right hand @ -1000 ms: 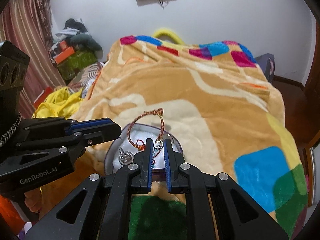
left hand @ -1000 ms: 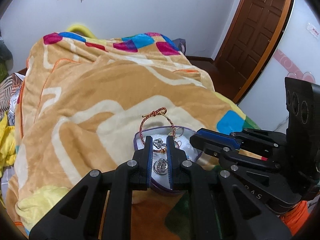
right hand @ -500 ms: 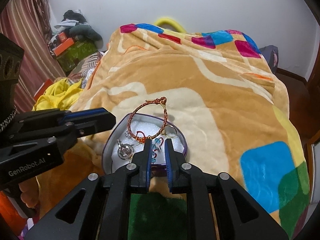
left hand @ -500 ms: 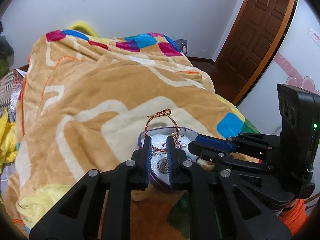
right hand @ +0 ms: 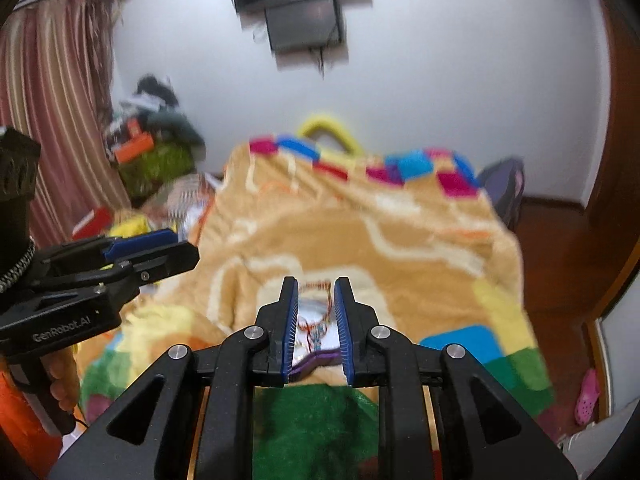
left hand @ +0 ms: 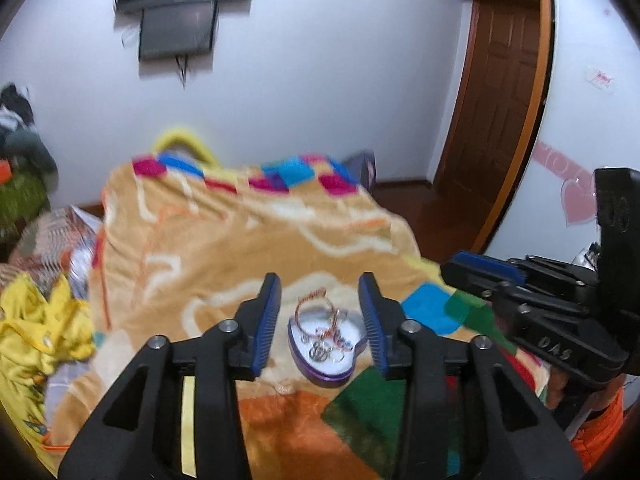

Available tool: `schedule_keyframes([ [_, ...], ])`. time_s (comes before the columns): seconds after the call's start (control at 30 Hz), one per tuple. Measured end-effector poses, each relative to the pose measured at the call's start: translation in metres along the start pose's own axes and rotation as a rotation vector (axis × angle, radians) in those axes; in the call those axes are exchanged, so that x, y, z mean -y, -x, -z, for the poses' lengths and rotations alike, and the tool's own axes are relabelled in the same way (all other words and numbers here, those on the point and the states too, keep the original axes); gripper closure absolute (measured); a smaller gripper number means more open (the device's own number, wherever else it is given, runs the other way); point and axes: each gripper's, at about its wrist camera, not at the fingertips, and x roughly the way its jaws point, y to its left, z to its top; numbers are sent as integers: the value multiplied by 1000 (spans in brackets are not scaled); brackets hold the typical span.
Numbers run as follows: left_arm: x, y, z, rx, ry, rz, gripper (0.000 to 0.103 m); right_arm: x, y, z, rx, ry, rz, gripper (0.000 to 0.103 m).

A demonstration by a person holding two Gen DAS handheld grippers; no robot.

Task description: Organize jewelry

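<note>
A purple heart-shaped jewelry box (left hand: pixel 325 376) lies open on the blanket, holding several rings and pendants (left hand: pixel 320 350). A red-orange cord bracelet (left hand: pixel 310 300) rests across its far rim. My left gripper (left hand: pixel 319 286) is open and empty, raised above and behind the box. My right gripper (right hand: pixel 316 294) is open a little and empty, with the box (right hand: pixel 316 358) and bracelet (right hand: pixel 316 286) seen between its fingers. Each gripper shows in the other's view, the right one (left hand: pixel 480 268) and the left one (right hand: pixel 160 248).
An orange and cream patchwork blanket (left hand: pixel 240 240) covers the bed. Yellow cloth (left hand: pixel 36 328) and clutter (right hand: pixel 152 152) lie at the left. A wooden door (left hand: pixel 500 92) stands at the right, and a wall screen (right hand: pixel 304 4) hangs above.
Both grippers have pulled back and up from the box and opened, the left wide, the right slightly. The jewelry stays in the box.
</note>
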Motion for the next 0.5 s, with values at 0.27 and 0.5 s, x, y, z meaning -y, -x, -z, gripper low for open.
schedule_keyframes([
  [0.27, 26, 105, -8, 245, -38, -42, 49, -37, 117, -10, 312, 50, 54, 86],
  [0.5, 38, 161, 4, 372, -44, -76, 21, -66, 166, 3, 464, 82, 109, 59],
])
